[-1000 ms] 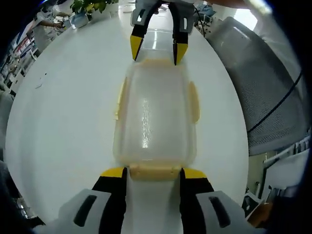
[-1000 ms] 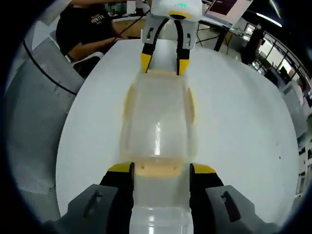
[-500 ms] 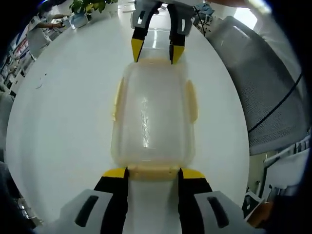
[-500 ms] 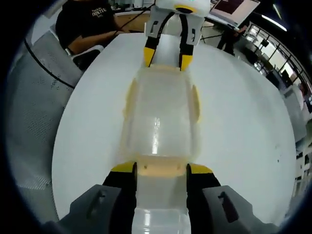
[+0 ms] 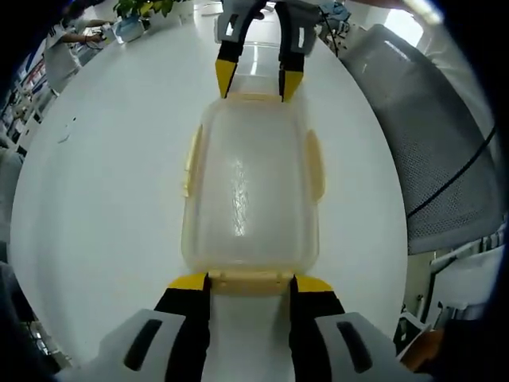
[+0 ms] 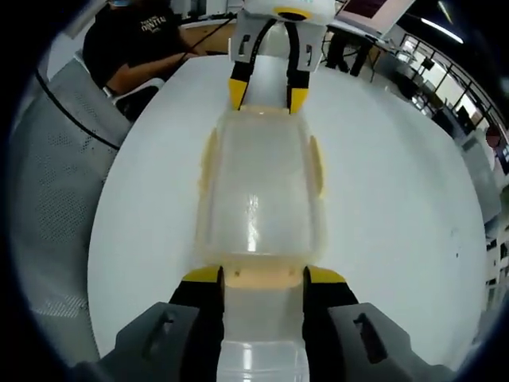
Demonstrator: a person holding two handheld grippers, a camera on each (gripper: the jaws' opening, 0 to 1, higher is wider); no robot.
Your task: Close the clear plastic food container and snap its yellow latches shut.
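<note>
1. In the left gripper view, the left tongs (image 5: pixel 242 281) stand at the near edge, jaws parted to either side of the near end latch (image 5: pixel 248 280) – not closed on it, as far as I can tell.
2. The clear plastic food container (image 5: pixel 250 189) lies lengthwise on the white tabletop (image 5: pixel 103 191), lid down, yellow side latches (image 5: pixel 315 163) on its long edges.
3. At the far end the right tongs (image 5: pixel 252 76) mirror this; in the right gripper view the right tongs (image 6: pixel 260 275) likewise straddle their near end latch (image 6: pixel 261 276), jaws apart.
4. Risk – uneven pressing from the two ends could slide the light container, or leave the side latches unsnapped.
5. Beyond: a mesh chair (image 5: pixel 421 135) and a seated person (image 6: pixel 131 44).
</note>
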